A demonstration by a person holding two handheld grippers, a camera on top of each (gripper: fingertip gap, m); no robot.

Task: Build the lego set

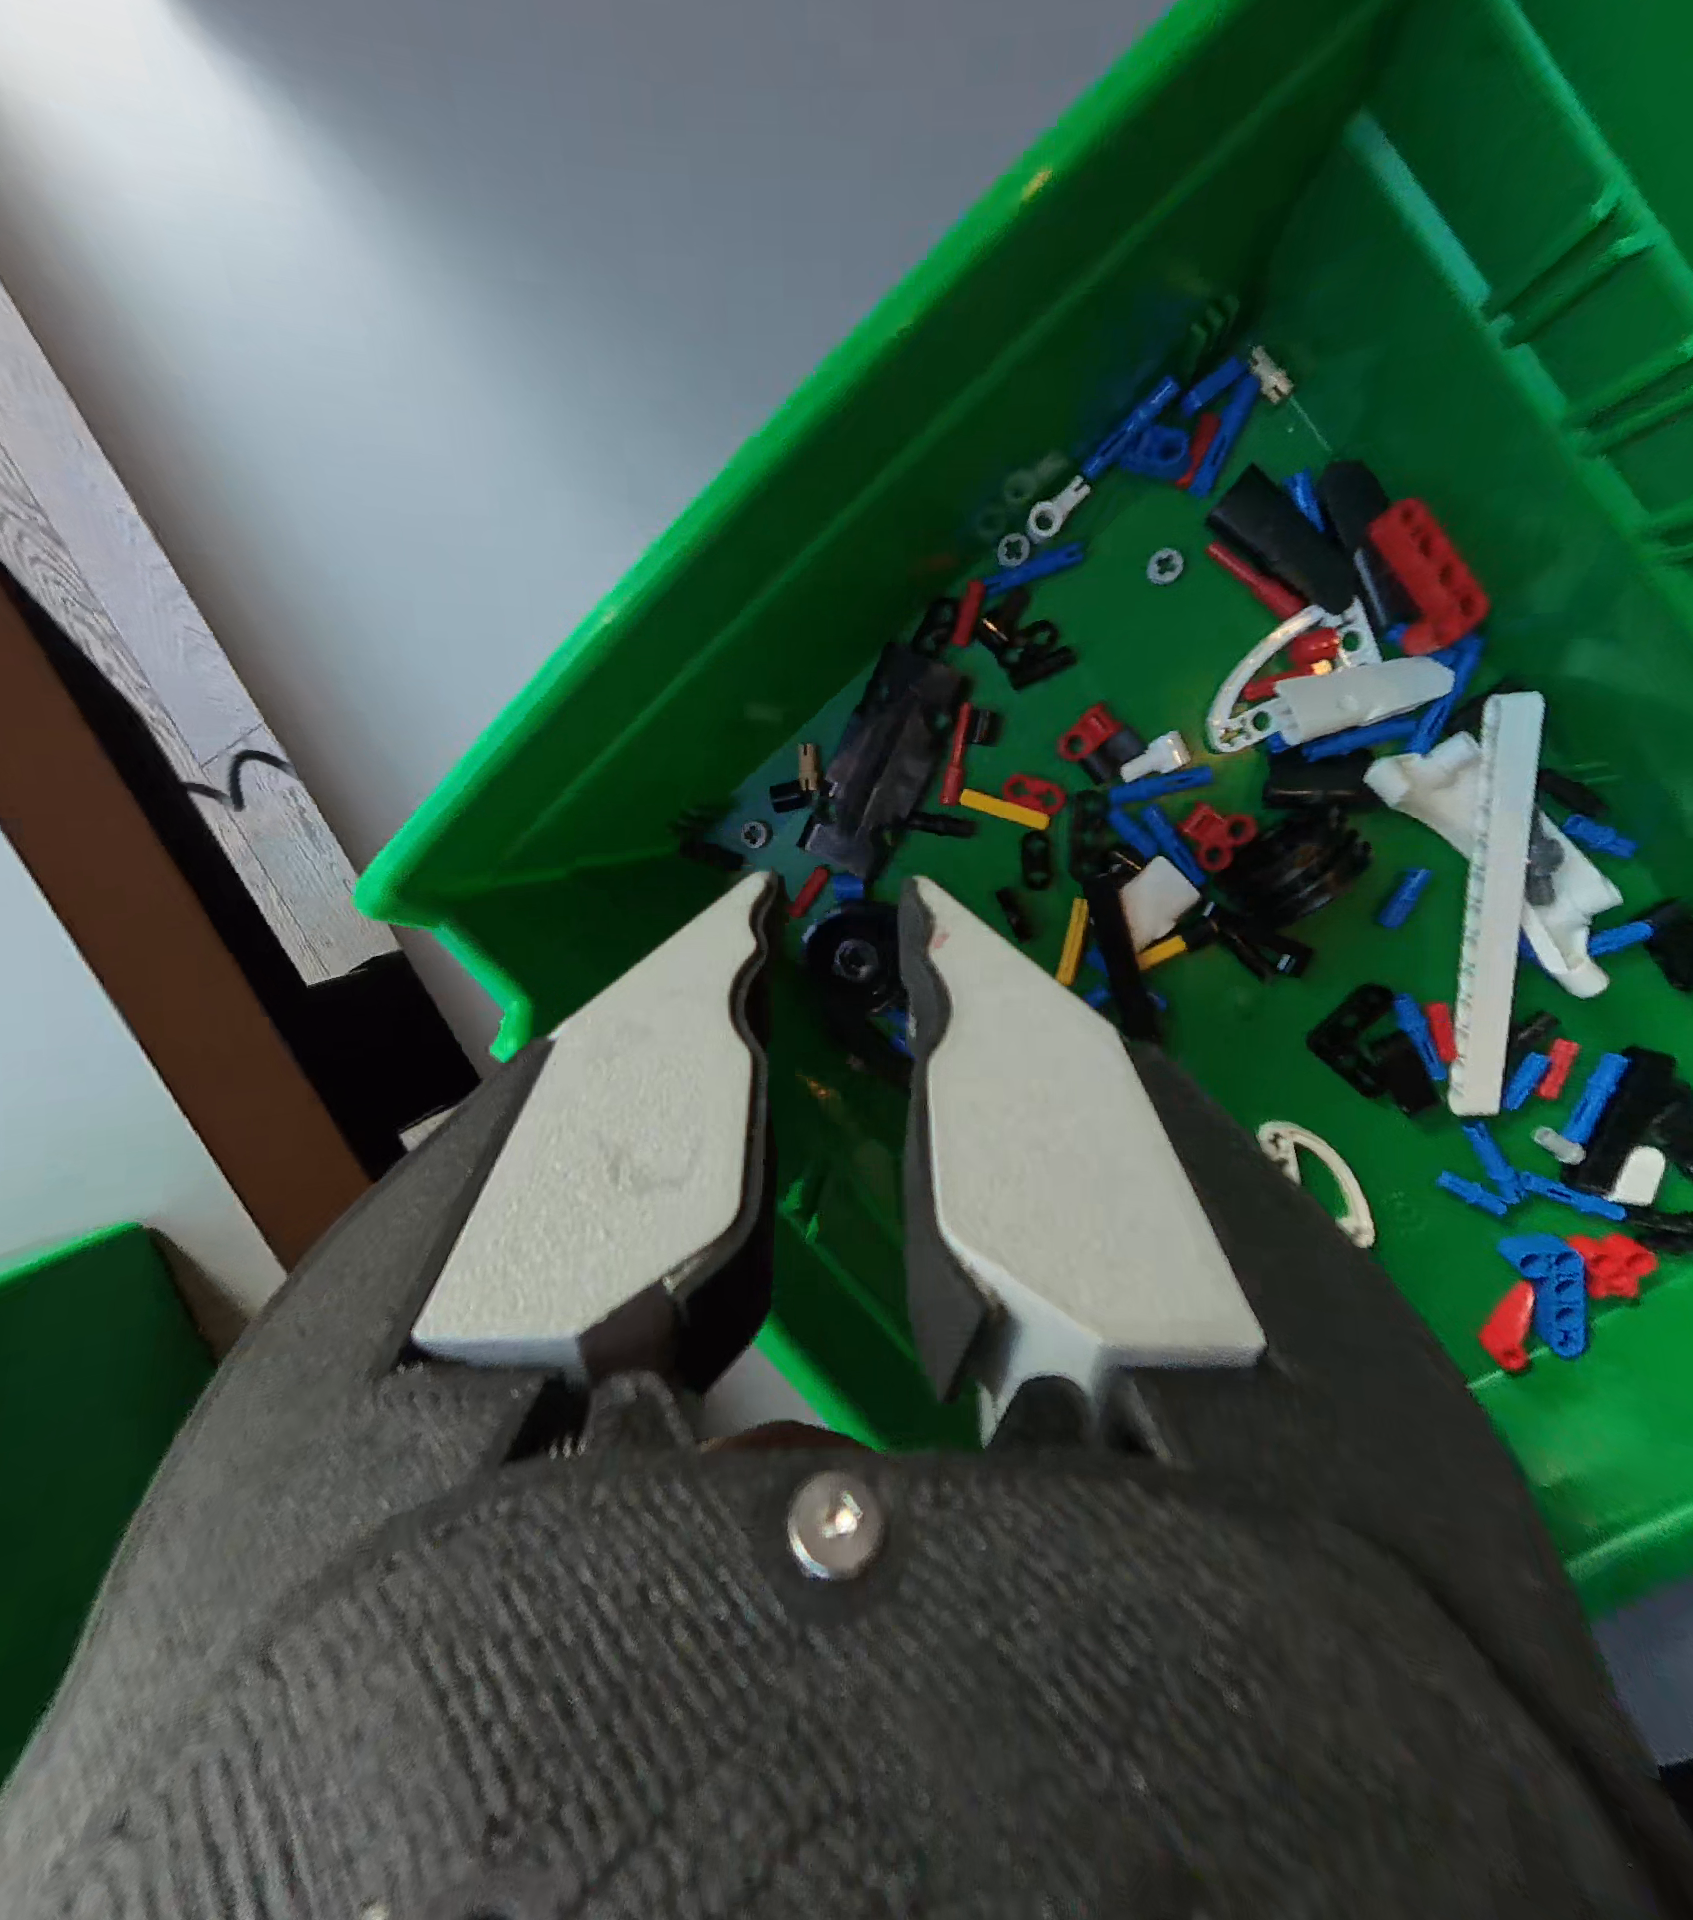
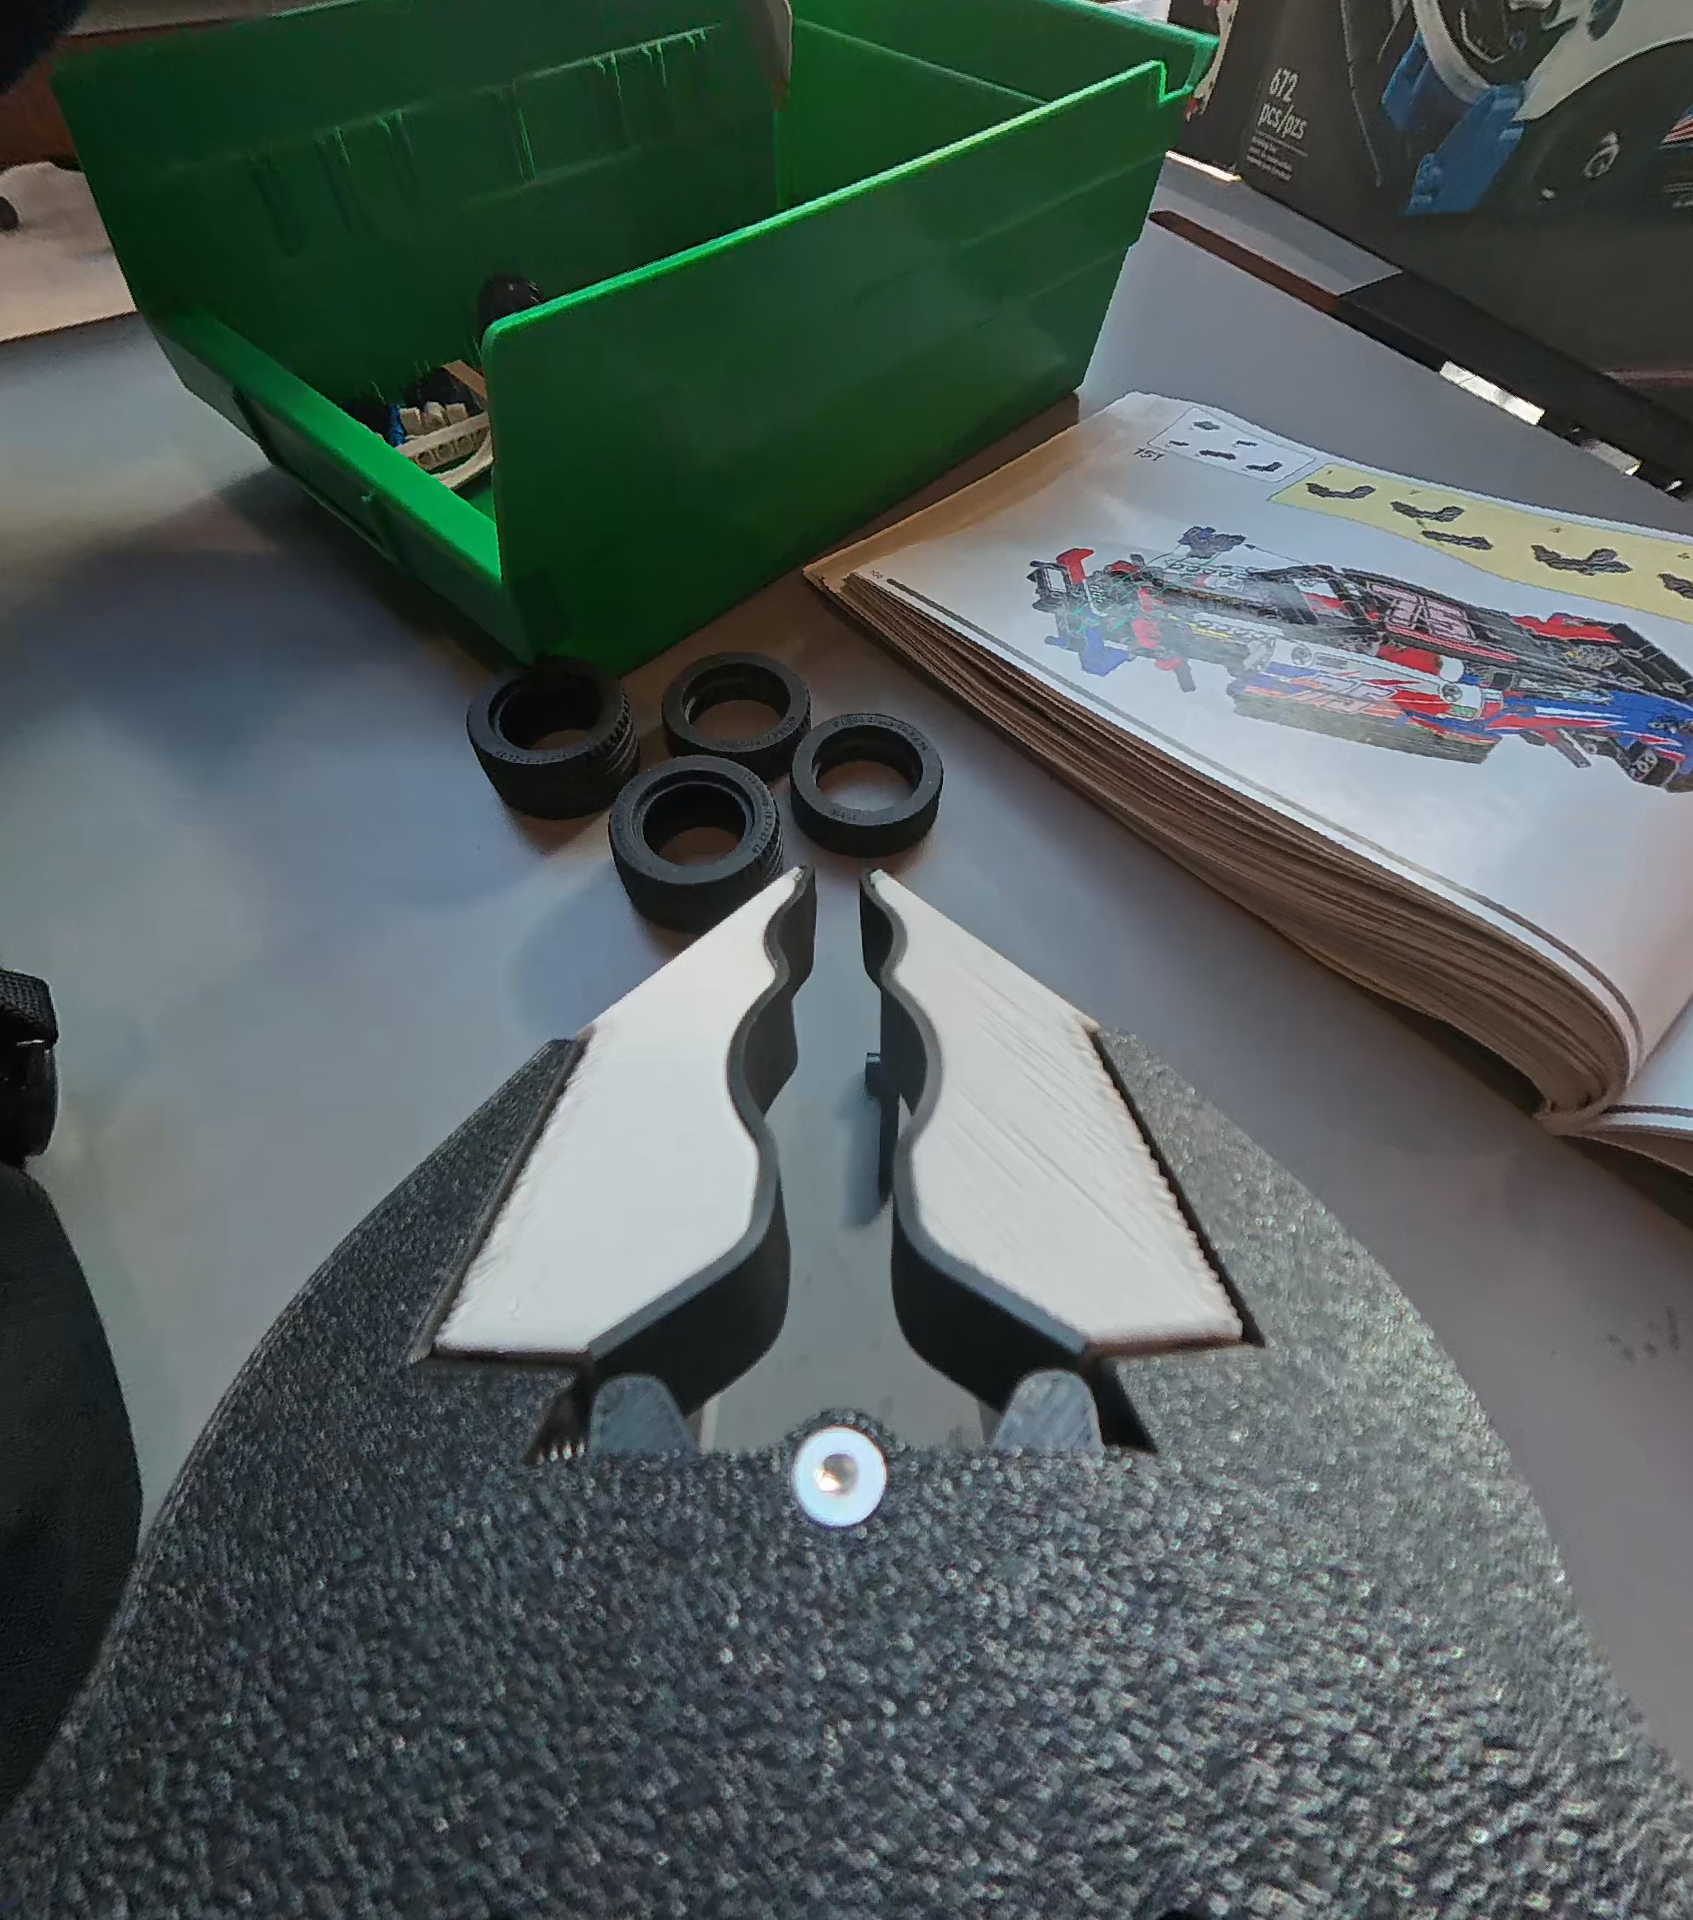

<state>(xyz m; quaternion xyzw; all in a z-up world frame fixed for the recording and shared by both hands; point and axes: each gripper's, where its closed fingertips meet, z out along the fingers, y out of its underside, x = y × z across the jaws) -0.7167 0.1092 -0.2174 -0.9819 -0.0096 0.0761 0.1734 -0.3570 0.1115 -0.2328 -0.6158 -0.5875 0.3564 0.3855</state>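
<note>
Left gripper (image 1: pixel 837 899): jaws parted, empty, above a black wheel hub (image 1: pixel 852 956) in the green bin (image 1: pixel 1652 1475); loose lego pieces (image 1: pixel 1341 790) toward 2 o'clock. Right gripper (image 2: pixel 837 894): jaws parted, empty; four black tyres (image 2: pixel 696 769) at 11 o'clock on the counter (image 2: pixel 250 831), instruction booklet (image 2: pixel 1341 748) at 2 o'clock.

On the worktop (image 2: pixel 250 831), four tyres (image 2: pixel 696 774) cluster just before the bin (image 2: pixel 769 436), the open booklet (image 2: pixel 1341 748) to their right. Loose lego pieces (image 1: pixel 1341 810) lie in the bin.
</note>
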